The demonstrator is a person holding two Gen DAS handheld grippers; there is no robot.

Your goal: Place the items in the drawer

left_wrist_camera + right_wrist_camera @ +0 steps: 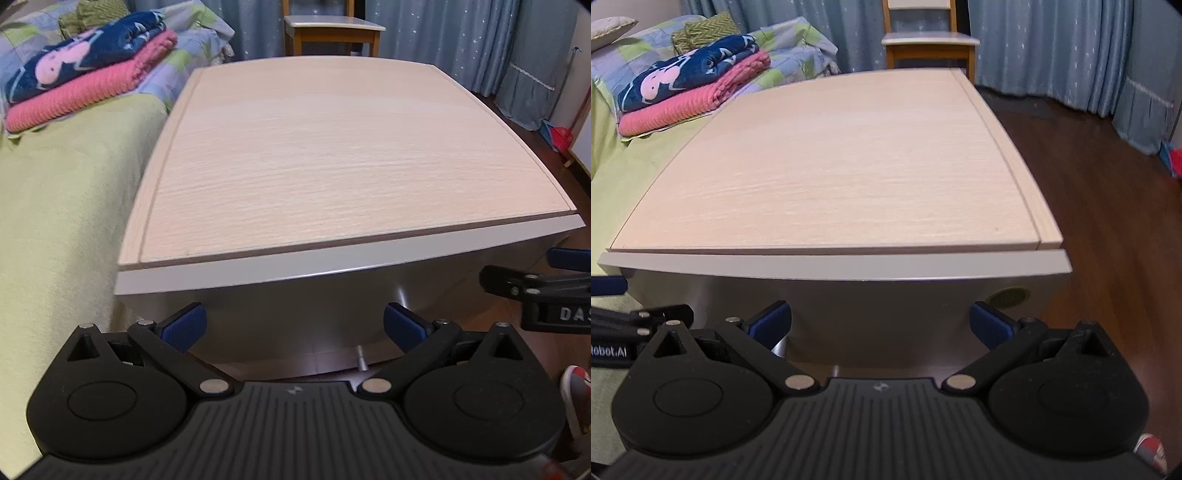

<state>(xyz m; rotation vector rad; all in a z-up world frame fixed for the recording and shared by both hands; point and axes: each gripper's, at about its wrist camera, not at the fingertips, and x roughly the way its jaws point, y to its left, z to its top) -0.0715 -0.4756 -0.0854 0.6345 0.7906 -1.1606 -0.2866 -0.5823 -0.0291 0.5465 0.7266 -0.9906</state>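
In the left wrist view, the left gripper [294, 325] occupied the bottom of the frame with its blue-padded fingers [184, 325] spread wide and nothing between them. At the right edge of that frame part of the right gripper [546, 291] showed, too little of it to judge there; in its own view the right gripper [880, 322] likewise stood wide apart and empty, with the left gripper's black linkage visible at the lower left edge. Both grippers were held just short of the cabinet's grey front [295, 317], which filled the middle of each frame. A small metal knob [361, 360] projected from that front near the lower centre of the left view; whether it belonged to a drawer could not be told, and no drawer stood open in either view. No loose items were seen on the pale wood-grain worktop [332, 155], which lay bare above the front panel. A round mark [1010, 297] sat on the front at the right in the right view. To the left of the cabinet lay a bed with a green cover [62, 206], touching or just beside it. Further back, at upper left, a folded pink blanket [92, 88] carried a navy patterned one [81, 51]. At the top centre a wooden chair [332, 29] stood before blue curtains [461, 37]. Dark wood floor [1108, 192] ran along the right.
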